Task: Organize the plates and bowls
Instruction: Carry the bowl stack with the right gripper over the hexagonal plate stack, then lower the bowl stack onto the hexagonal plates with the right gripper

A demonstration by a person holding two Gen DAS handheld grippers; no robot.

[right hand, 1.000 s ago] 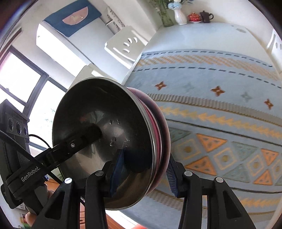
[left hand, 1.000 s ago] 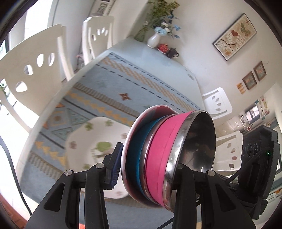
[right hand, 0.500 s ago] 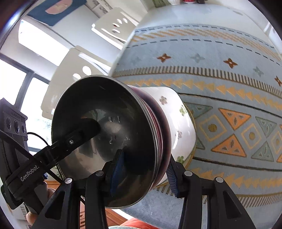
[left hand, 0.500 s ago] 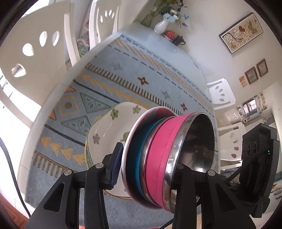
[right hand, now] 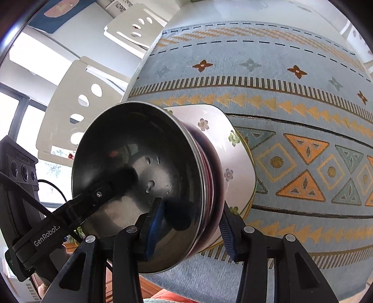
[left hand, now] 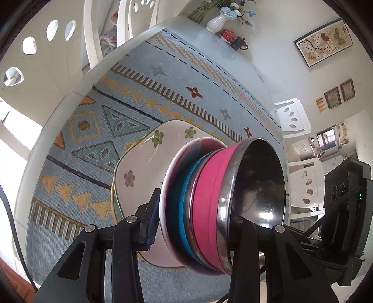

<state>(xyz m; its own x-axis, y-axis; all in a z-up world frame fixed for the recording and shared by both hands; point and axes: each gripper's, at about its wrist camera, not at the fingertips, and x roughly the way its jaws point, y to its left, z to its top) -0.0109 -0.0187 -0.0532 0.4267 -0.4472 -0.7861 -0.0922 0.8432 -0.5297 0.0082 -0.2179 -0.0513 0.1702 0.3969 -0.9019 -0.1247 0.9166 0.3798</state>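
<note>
Both the left hand-held gripper and the right hand-held gripper pinch the stack of bowls at frame centre, over the flowered plate. If tilted, the bowls may slip apart and bang down.

Wide bare patterned tablecloth open on every side of the floral plate. Far end crowded by vase and teapot. White chairs close along the table's edge, hemming the sides.
</note>
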